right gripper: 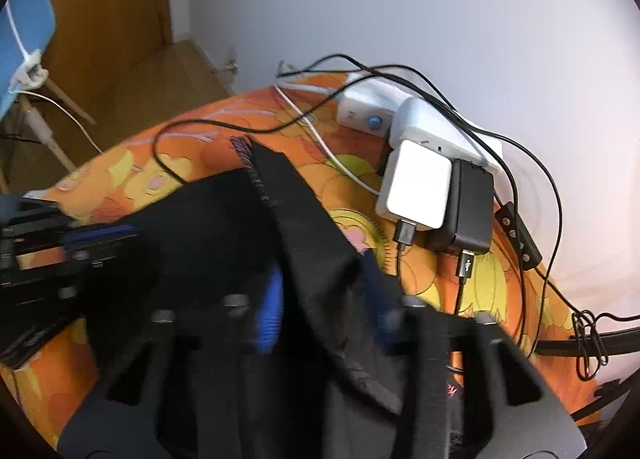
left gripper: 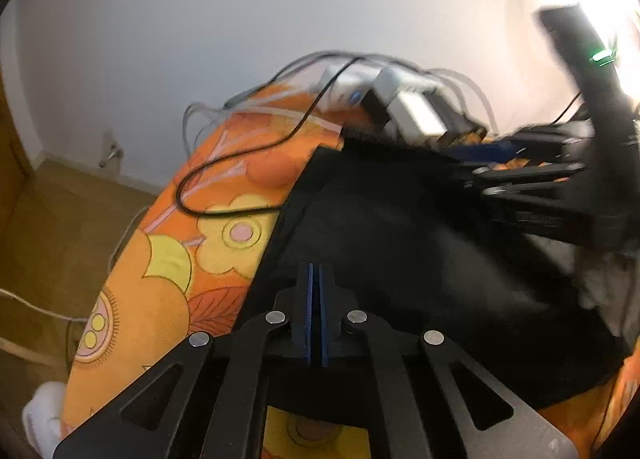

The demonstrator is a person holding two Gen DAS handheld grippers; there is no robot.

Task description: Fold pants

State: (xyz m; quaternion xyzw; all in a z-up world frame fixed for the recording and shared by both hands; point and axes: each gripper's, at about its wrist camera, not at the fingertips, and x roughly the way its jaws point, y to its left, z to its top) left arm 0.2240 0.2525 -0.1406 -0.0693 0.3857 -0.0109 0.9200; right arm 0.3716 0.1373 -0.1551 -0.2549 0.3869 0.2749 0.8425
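Clearly soft, light pants (left gripper: 400, 243): limp, wrinkle easily. Left gripper (left gripper: 316, 279) fully closed at the edge; right gripper (right gripper: 320, 299) pinches the thick waistband (right gripper: 296, 211), the best hold.

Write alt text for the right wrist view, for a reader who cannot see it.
The right tongs grip a raised fold of black pants over an orange flowered cover. Behind lie a white power strip with white and black chargers and tangled cables. The left tongs enter blurred at the left edge.
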